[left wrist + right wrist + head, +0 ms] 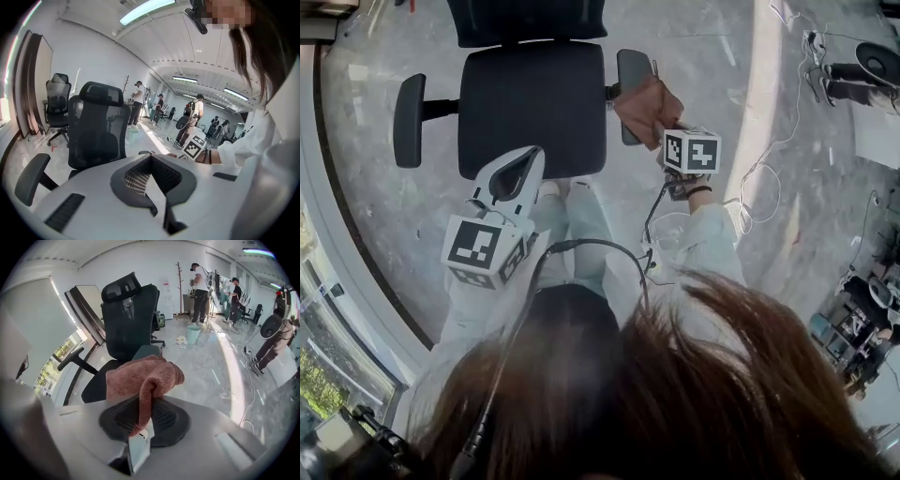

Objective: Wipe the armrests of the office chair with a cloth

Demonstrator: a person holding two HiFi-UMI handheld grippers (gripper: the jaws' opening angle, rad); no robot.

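Head view looks down on the office chair (532, 108), which faces the person, with one armrest (409, 120) on the picture's left side and the other armrest (633, 75) on the picture's right side. The reddish-brown cloth (647, 105) is over the middle of that right-side armrest and covers part of it. I cannot tell whether it presses on the pad.

Right gripper view shows the right gripper (143, 416) with its jaws clamped on a fold of the cloth. The rest of the cloth bunches up in front of the jaws, with the chair's seat and backrest behind it.

The left gripper (528, 155) is above the front edge of the seat, apart from both armrests. In the left gripper view its jaws are closed together and nothing is between them.

Behind the chair, a few people (200, 284) stand on the shiny floor (211, 376).
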